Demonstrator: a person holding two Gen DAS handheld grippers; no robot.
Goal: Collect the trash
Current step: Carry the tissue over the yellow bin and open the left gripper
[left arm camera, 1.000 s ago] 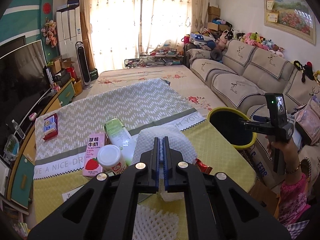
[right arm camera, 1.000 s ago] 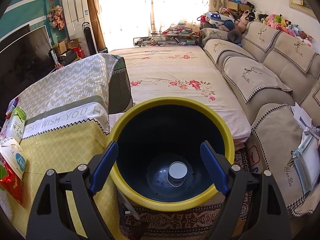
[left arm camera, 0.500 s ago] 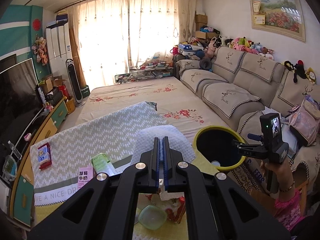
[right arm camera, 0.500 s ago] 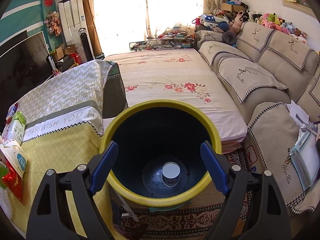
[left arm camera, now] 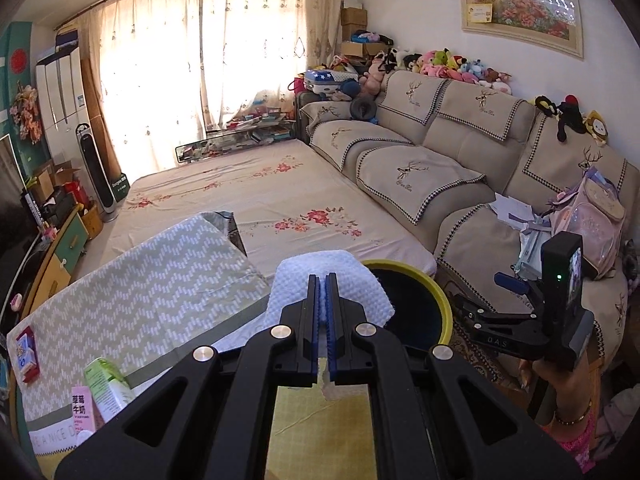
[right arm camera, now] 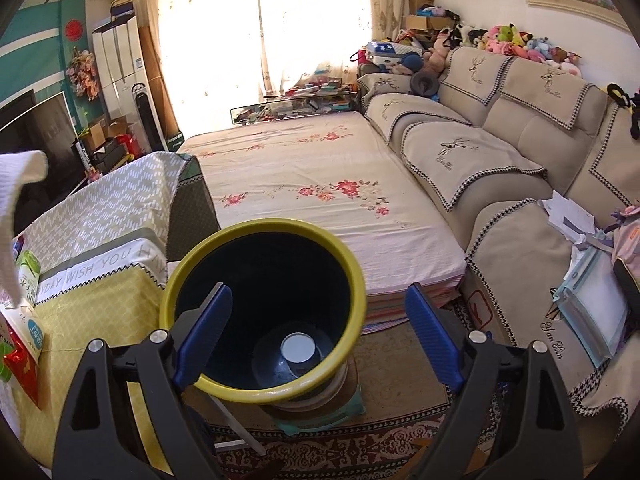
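While left gripper [left arm camera: 323, 280] pinches white foam sheet [left arm camera: 332, 280] tight, sheet hangs near yellow-rimmed bin [left arm camera: 416, 312]. Carry fully over rim before release. Right gripper [right arm camera: 316, 308], jaws just widening, nothing between, should keep aside. White cup [right arm camera: 298, 348] lies in bin bottom.

foam net [left arm camera: 336, 280]: white, knobbly | bin [right arm camera: 264, 394]: glossy yellow-rim plastic

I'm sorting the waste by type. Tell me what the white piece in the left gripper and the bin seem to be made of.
White piece: probably soft foam netting, the kind wrapped around fruit; matte, with a regular dimpled mesh, and it bends limply where the left gripper pinches it. It could be a waffle-textured paper towel instead.
Bin: most likely moulded plastic; smooth, slightly glossy yellow rim, uniform dark inside.
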